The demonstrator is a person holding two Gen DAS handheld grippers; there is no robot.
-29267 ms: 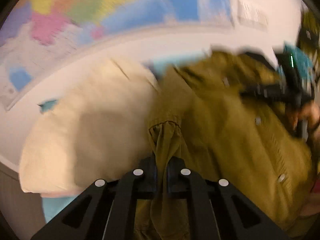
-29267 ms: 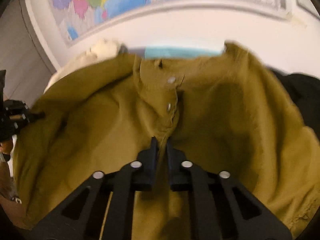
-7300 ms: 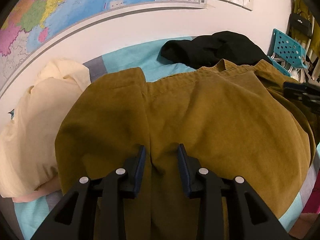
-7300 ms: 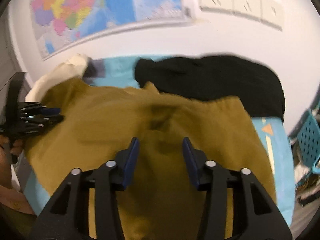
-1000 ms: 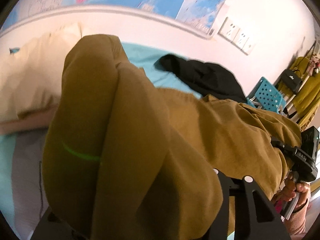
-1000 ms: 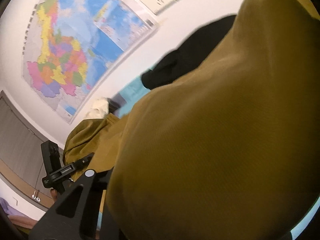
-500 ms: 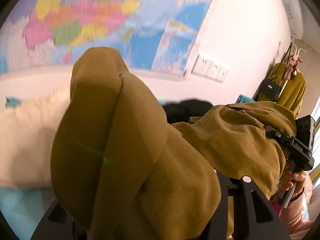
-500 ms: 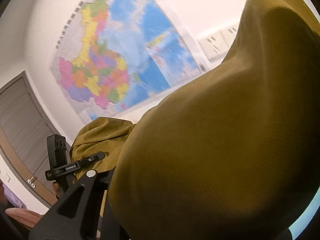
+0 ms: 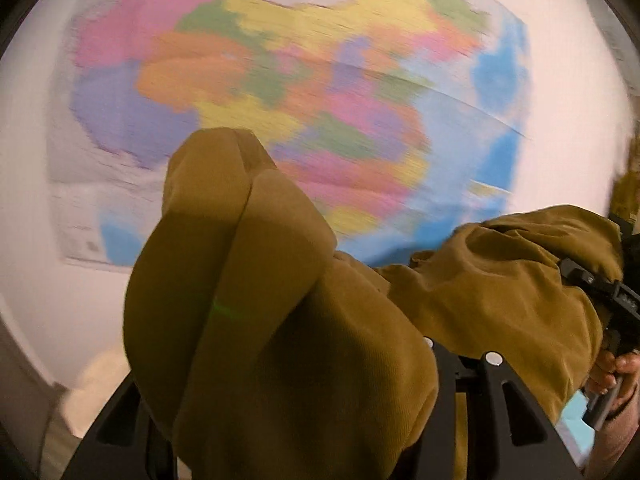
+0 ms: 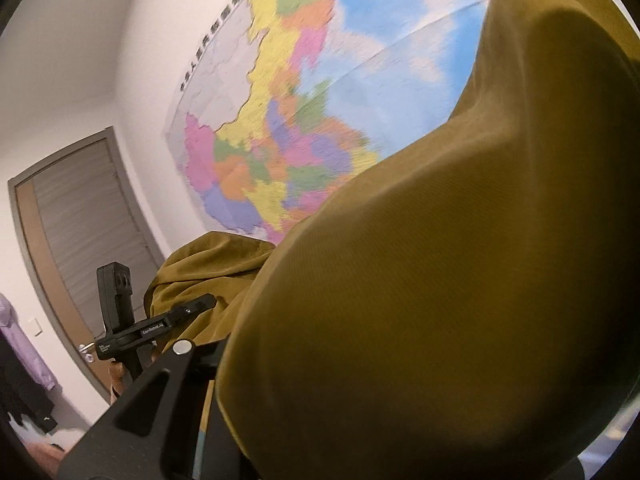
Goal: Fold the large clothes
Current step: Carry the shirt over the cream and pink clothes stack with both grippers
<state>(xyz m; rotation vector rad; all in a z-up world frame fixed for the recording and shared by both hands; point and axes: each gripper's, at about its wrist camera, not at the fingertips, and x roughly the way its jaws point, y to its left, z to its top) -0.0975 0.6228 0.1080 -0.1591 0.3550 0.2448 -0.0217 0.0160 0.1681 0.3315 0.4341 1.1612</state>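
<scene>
Both claws have swung up off the bed: mustard shirt (image 9: 280, 340) hangs in air before the map (image 9: 320, 80), draped over left claw (image 9: 288, 432) and right claw (image 10: 224, 412) (clamp state hidden, can't tell). Keep the hands level and the span taut

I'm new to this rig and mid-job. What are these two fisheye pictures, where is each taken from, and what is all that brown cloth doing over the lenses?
There is no robot arm: a person holds a two-finger gripper in each hand, with a camera on each looking along its fingers. One picture is from the left gripper, the other from the right gripper; each also shows in the other's view. The mustard-brown garment is lifted in the air, draped over both grippers and strung between them. It hides the fingertips, so the grip itself cannot be seen. Behind is a wall map, blurred, and a door. No work surface shows clearly, only a pale blurred cloth low down.
</scene>
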